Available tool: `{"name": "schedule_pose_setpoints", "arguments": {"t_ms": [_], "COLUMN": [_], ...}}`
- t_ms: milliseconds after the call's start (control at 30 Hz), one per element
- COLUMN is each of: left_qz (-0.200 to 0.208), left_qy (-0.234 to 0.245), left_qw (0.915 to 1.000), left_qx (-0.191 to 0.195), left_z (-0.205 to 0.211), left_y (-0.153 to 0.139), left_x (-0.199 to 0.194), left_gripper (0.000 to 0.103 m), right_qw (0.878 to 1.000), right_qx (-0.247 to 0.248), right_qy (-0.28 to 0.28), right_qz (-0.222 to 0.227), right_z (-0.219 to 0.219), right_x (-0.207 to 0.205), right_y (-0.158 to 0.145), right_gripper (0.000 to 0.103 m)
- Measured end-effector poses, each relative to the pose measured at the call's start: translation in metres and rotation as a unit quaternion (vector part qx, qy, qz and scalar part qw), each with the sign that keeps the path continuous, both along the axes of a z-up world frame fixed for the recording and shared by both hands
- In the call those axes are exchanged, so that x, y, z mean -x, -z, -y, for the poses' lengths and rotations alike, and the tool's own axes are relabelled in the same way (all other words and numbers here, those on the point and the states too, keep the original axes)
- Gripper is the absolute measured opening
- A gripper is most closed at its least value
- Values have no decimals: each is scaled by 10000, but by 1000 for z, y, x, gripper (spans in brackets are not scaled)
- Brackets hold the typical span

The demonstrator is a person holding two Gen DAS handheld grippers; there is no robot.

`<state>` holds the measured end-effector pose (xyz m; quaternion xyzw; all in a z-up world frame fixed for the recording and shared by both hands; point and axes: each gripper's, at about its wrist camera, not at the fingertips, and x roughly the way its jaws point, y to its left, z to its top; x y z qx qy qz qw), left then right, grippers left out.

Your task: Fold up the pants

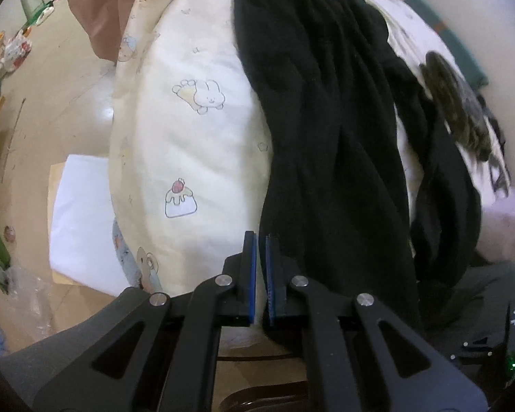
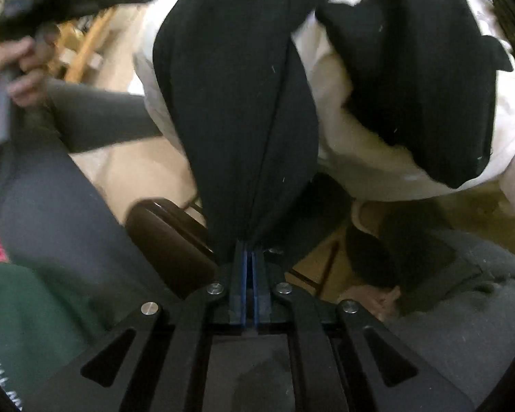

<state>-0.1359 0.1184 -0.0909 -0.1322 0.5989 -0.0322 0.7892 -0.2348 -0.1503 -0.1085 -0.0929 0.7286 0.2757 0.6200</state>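
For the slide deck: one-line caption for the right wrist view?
Right tongs shut on the hem of black pants hanging off the bed's white bedding.

Pants (image 1: 326,130): matt black knit cloth, soft and a bit linty. Bedcover (image 1: 195,130): smooth cream cotton-looking fabric with printed cartoons. Left gripper (image 1: 261,240): matt black plastic, shiny metal pins, blue rubbery pads. Floor (image 1: 68,79): glossy, tan.

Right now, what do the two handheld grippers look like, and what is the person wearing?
Both the left gripper and right gripper are matte black linkage frames with triangular cutouts, round silver pivot pins and blue pads lining the flat fingers. A small green light glows at the lower right edge of the left wrist view. The person wears grey trousers and a dark green top with pale lettering.
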Motion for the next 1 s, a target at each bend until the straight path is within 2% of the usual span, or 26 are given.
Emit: {"name": "schedule_pose_setpoints", "arguments": {"t_ms": [67,100,133,167,200,233,267,333,400,500,567,633,700,767,800,833,867,933,1000], "left_qz": [-68,-110,-142,-181,-208,-170,-94,75,120,99,-14,-68,-208,-160,-95,-16,56,104,244], "left_qy": [-1,-78,-169,-286,-483,-607,-700,-754,-613,-483,-484,-494,-424,-422,-365,-345,-366,-516,-691], "left_qw": [9998,9997,9997,9994,9977,9963,9956,9962,9979,9988,9988,9987,9988,9990,9993,9994,9993,9986,9972], "left_qx": [-165,-194,-91,105,427,577,617,424,167,-30,-70,-77,-121,-43,-76,-100,-106,60,145], "left_z": [2,1,-2,-5,-10,-13,-15,-11,0,14,19,24,27,24,24,22,19,6,-4], "left_y": [3,5,7,10,12,13,12,9,11,20,28,36,46,46,44,41,38,32,22], "left_x": [-1,-2,-3,-5,-8,-11,-13,-23,-40,-66,-81,-90,-93,-91,-89,-87,-85,-81,-77], "left_gripper": [4,6,9,21,39,51,53,53,53,52,45,27,6,6,4,4,3,2,2], "right_qw": [9994,9992,9994,9995,9991,9982,9960,9870,9771,9607,9541,9530,9516,9510,9536,9576,9614,9642,9584], "right_qx": [-77,-149,-203,-276,-411,-583,-754,-1118,-1328,-1491,-1500,-1256,-1134,-1280,-1309,-1224,-1128,-1021,-1104], "right_qy": [88,65,7,-35,-24,28,151,569,1049,1832,2164,2396,2642,2702,2612,2492,2361,2201,2194], "right_qz": [-331,-358,-278,-174,-38,156,450,1010,1290,1455,1427,1368,1085,784,719,768,849,1070,1452], "right_z": [-2,-2,-3,-4,-4,2,4,10,18,25,23,23,21,18,14,9,4,-2,3], "right_x": [-8,-12,-16,-22,-29,-42,-55,-96,-129,-200,-234,-264,-288,-293,-295,-295,-289,-286,-282], "right_y": [6,5,0,-8,-17,-27,-41,-62,-70,-61,-45,-19,11,36,44,50,50,41,17], "right_gripper": [11,22,40,49,60,60,60,60,60,59,54,46,44,42,37,19,10,5,4]}}
